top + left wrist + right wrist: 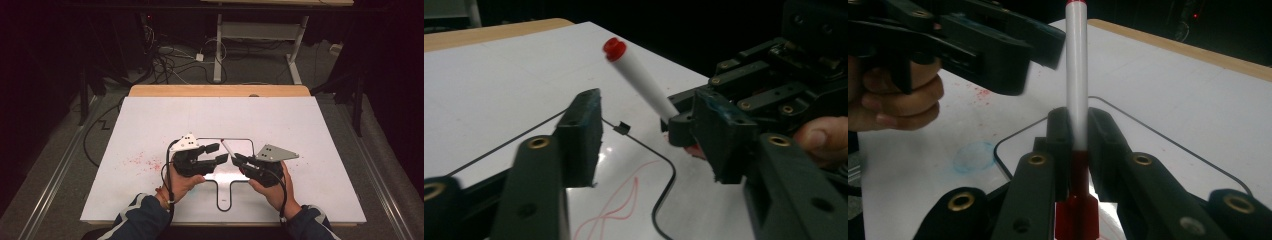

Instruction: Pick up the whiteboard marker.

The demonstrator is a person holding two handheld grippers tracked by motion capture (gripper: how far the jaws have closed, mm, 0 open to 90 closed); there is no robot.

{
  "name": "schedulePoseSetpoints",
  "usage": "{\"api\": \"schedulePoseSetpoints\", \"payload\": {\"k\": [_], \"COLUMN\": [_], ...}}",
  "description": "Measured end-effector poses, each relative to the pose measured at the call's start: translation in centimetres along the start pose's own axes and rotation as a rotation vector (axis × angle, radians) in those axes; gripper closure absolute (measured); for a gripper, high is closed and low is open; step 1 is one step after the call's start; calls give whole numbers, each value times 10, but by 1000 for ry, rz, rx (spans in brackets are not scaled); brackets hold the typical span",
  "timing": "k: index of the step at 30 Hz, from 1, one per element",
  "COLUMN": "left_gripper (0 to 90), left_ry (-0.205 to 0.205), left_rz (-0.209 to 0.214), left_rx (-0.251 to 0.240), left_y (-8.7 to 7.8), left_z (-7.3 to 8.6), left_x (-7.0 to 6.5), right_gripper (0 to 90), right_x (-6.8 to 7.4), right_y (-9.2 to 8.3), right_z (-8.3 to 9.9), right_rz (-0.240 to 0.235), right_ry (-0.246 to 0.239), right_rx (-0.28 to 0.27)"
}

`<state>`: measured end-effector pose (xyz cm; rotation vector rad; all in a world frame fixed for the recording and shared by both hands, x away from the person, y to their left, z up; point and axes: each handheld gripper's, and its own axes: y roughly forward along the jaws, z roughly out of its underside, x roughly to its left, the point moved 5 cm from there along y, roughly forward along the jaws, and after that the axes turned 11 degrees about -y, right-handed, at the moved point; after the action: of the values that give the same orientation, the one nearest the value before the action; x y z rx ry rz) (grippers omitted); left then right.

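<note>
A: From the high view, where does everything sit?

B: Both grippers hover over the middle of the white board (280,120), nearer its front edge, above a black outline (226,200) drawn on it. The right gripper (235,160) holds a marker (226,148) that points toward the far edge. The left gripper (218,153) is just beside it with its jaws parted. Red speckles (142,161) lie toward the board's left edge.

A: And from the left gripper view?

B: The left gripper (649,135) is wide open and empty. The marker (640,82) slants up between its two jaws, with its red end (615,48) on top. It touches neither jaw, as far as I can tell. The right gripper (694,135) clamps the marker's lower end, and a red scribble (619,205) shows on the board below.

A: The right gripper view?

B: The right gripper (1078,135) is closed on the marker (1077,75), with the white barrel rising straight up and a red part (1076,212) below the jaws. The left gripper (983,50) hangs to the upper left, held in a hand (898,95).

A: So what makes the next step go well?

B: I judge it to be a handover or a pull on the marker's end. The left jaws should be centred on the barrel before they close, square to it and clear of the right jaws. The right grip should stay firm, so the marker does not tip or slip.
</note>
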<state>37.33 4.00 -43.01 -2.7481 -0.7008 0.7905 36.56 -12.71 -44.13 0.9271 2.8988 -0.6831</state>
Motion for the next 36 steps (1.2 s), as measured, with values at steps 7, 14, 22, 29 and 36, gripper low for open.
{"api": "schedulePoseSetpoints", "payload": {"k": [7, 14, 22, 29, 36], "left_gripper": [566, 687, 775, 781, 781], "left_ry": [-2, 28, 84, 104, 119], "left_rz": [12, 6, 23, 12, -5], "left_rx": [15, 22, 46, 41, 62], "left_y": [8, 8, 11, 11, 14], "left_z": [1, 1, 2, 1, 2], "left_x": [-2, 0, -6, -8, -7], "right_gripper": [818, 818, 818, 819, 819], "right_x": [2, 8, 10, 11, 10], "right_y": [2, 8, 12, 12, 15], "right_z": [2, 5, 7, 8, 9], "right_rz": [-11, -30, -43, -16, -25], "right_ry": [-9, -43, -61, -81, -75], "right_rx": [8, 50, 82, 78, 79]}}
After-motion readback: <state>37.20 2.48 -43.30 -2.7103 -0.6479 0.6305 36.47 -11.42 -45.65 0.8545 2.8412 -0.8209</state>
